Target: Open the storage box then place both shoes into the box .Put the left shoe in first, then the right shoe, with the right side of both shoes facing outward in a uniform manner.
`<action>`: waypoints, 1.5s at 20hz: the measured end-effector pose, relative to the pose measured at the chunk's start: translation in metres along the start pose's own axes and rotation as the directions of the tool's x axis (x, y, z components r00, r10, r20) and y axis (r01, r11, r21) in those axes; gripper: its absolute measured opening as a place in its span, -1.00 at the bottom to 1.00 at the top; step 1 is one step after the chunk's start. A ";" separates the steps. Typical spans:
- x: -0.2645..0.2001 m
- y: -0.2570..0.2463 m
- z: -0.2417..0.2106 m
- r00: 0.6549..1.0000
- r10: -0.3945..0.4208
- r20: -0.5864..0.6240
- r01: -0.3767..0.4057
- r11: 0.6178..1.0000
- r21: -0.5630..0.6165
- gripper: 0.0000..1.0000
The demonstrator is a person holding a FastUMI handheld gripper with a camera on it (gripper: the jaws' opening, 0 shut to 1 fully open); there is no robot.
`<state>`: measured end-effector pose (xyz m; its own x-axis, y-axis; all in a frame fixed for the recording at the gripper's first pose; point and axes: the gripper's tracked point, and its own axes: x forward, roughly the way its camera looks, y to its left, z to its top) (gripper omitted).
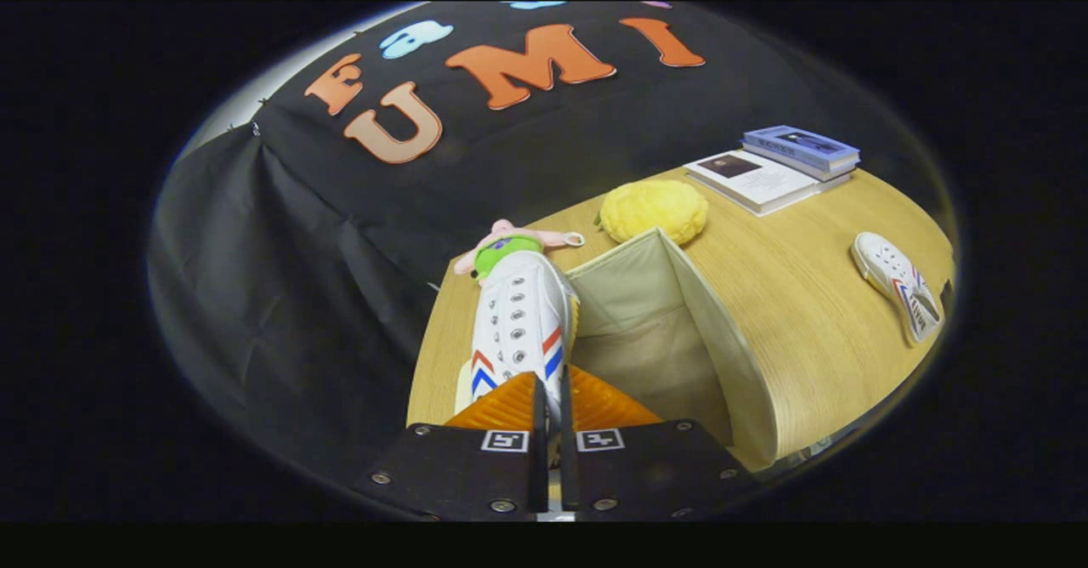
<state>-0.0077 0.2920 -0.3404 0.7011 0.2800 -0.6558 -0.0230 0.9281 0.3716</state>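
White canvas shoe (523, 321) is held pinched in the tongs (551, 406) at its rear, above the open box (680, 330). Judged light and soft-sided; a heel-collar grip is advised, as canvas may fold.

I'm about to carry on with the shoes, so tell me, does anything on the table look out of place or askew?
Nothing looks spilled or damaged. The gripper is shut on one white shoe, held beside the open storage box. The other white shoe lies apart on the wooden table, tilted onto its side, well away from the box.

The tongs (551, 398) stand nearly closed, both fingers apparently pinching the held white shoe (520, 321).
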 end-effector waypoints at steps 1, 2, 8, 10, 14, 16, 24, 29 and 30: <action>-0.001 0.001 -0.004 1.000 0.008 -0.023 -0.008 1.000 0.008 -0.84; -0.002 0.005 -0.005 0.999 0.026 -0.037 -0.026 1.000 0.009 -0.79; -0.026 0.021 0.030 0.995 0.087 0.043 -0.081 0.988 -0.132 0.69; -0.037 0.016 0.057 0.989 0.097 0.113 -0.075 0.980 -0.183 0.96; -0.054 -0.012 0.102 0.974 0.082 0.213 -0.035 0.975 -0.217 0.96; -0.062 -0.040 0.126 0.964 0.051 0.261 0.006 0.977 -0.215 0.96; -0.100 -0.203 0.181 0.910 -0.193 0.367 0.246 0.963 -0.105 0.97; -0.114 -0.306 0.171 0.875 -0.355 0.329 0.401 0.912 -0.084 0.97; -0.116 -0.322 0.166 0.873 -0.374 0.314 0.417 0.905 -0.082 0.97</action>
<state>0.0364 -0.0798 -0.2748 0.8441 -0.1799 -0.5051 0.2135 0.9769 0.0089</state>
